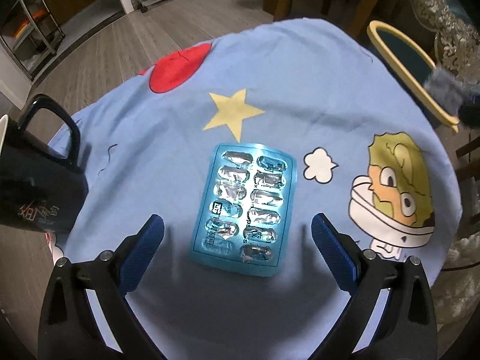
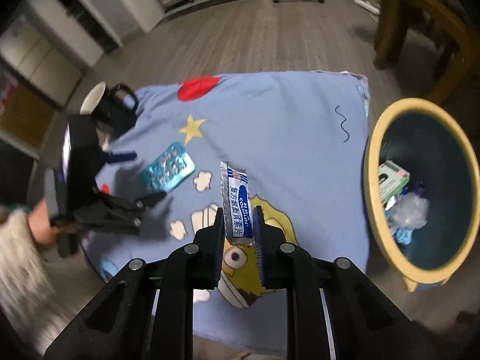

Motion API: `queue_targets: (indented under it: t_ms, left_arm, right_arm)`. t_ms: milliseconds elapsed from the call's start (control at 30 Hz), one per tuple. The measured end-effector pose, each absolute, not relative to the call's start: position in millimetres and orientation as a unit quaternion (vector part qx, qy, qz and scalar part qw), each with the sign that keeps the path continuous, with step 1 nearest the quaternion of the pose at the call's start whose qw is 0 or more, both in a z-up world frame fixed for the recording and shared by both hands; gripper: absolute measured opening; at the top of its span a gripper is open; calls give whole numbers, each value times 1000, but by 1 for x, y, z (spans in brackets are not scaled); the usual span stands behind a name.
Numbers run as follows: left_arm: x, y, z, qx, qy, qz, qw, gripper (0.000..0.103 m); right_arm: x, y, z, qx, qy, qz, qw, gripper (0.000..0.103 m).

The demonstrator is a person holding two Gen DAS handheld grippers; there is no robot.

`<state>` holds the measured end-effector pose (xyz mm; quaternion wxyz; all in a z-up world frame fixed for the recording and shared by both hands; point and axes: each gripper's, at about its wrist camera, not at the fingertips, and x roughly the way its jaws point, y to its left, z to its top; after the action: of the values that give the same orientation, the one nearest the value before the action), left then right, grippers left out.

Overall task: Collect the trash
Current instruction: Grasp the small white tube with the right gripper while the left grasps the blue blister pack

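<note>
An emptied blue blister pack (image 1: 243, 208) lies flat on the blue cartoon-print cloth (image 1: 300, 90). My left gripper (image 1: 237, 225) hangs just above it, open, its blue pads on either side of the pack's near end without touching it. In the right wrist view the same blister pack (image 2: 168, 169) lies at centre left beside the left gripper (image 2: 141, 177). My right gripper (image 2: 238, 223) is shut on a silver, white and blue medicine sachet (image 2: 235, 202), held upright above the cloth (image 2: 285, 126). The yellow-rimmed bin (image 2: 372, 150) stands to the right.
A black mug (image 1: 39, 180) with a white inside stands at the cloth's left edge, close to the left gripper. The bin (image 1: 390, 45) holds a green-and-white box (image 2: 391, 180) and crumpled plastic. Wooden furniture legs (image 2: 387, 30) and shelving stand on the wood floor beyond.
</note>
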<state>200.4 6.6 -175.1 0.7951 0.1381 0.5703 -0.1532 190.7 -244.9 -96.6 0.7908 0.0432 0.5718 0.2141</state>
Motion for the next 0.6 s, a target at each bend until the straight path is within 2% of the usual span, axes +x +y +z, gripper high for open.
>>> queue_targets:
  t_ms: [133, 233, 300, 333, 600]
  left_arm:
    - [201, 3, -182, 152, 569, -149, 795, 94]
    - [200, 0, -190, 156, 578, -158, 785, 86]
    - [202, 1, -188, 143, 579, -165, 786, 78]
    - [203, 0, -186, 140, 578, -166, 787, 70]
    - [196, -22, -167, 156, 558, -178, 796, 70]
  right_arm:
    - [198, -242, -91, 43, 558, 214, 801, 20]
    - [201, -251, -95, 51, 563, 207, 799, 20]
    - [205, -259, -93, 57, 560, 200, 802, 20]
    - [206, -263, -92, 60, 559, 197, 803, 20]
    - [217, -305, -80, 99, 542, 164, 818, 20]
